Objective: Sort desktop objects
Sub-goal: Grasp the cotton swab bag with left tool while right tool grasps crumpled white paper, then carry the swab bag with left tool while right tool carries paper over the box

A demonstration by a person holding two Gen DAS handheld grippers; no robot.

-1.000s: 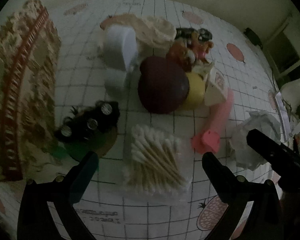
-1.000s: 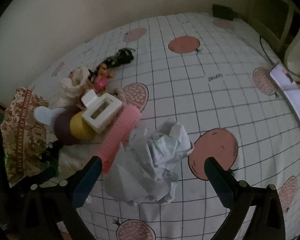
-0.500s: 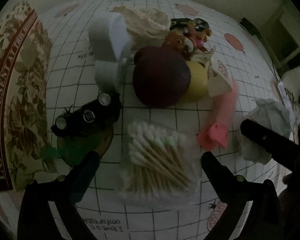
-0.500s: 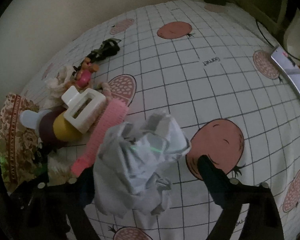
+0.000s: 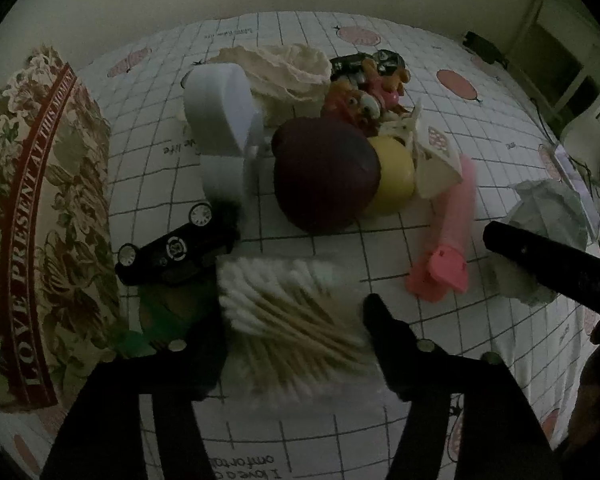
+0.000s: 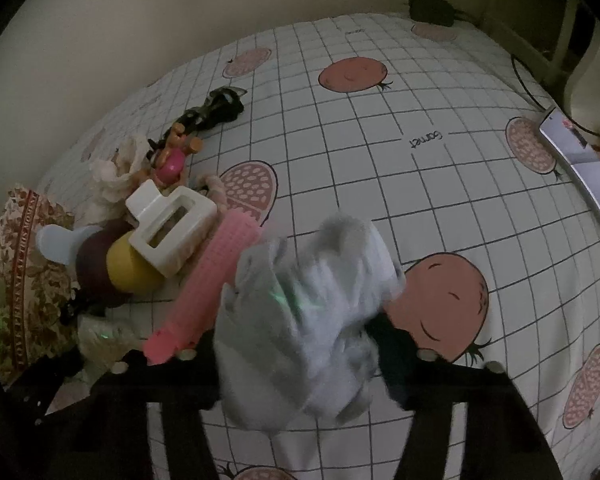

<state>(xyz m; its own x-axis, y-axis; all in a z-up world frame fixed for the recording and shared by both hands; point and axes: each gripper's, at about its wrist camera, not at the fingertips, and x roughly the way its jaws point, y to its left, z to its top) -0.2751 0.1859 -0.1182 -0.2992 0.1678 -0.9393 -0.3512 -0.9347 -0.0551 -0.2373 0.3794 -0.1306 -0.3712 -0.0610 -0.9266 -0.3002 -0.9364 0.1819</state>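
A clear pack of cotton swabs (image 5: 296, 320) lies at the near edge of the heap, between the fingers of my left gripper (image 5: 292, 312). Its jaws are closing and both pads touch the pack's sides. A crumpled ball of pale paper (image 6: 308, 312) fills my right gripper (image 6: 300, 332), whose jaws are closing too, with the pads pressed into the paper. In the left wrist view the same crumpled paper (image 5: 548, 216) shows at the right, behind a dark finger (image 5: 548, 264) of the right gripper. Both grippers point steeply down at the checked tablecloth (image 6: 380, 160).
Behind the swabs lie a black toy car (image 5: 176, 248), a dark maroon ball (image 5: 324, 176), a yellow ball (image 5: 392, 176), a pink comb (image 5: 452, 232), a white hair claw (image 6: 168, 224), a white tub (image 5: 220, 108) and a small doll (image 5: 364, 96). A floral cloth (image 5: 28, 220) covers the left; a phone (image 6: 580, 172) lies far right.
Both pairs of jaws have narrowed from wide open onto the swab pack and the crumpled paper. The paper now looks squeezed and fills more of the right wrist view.
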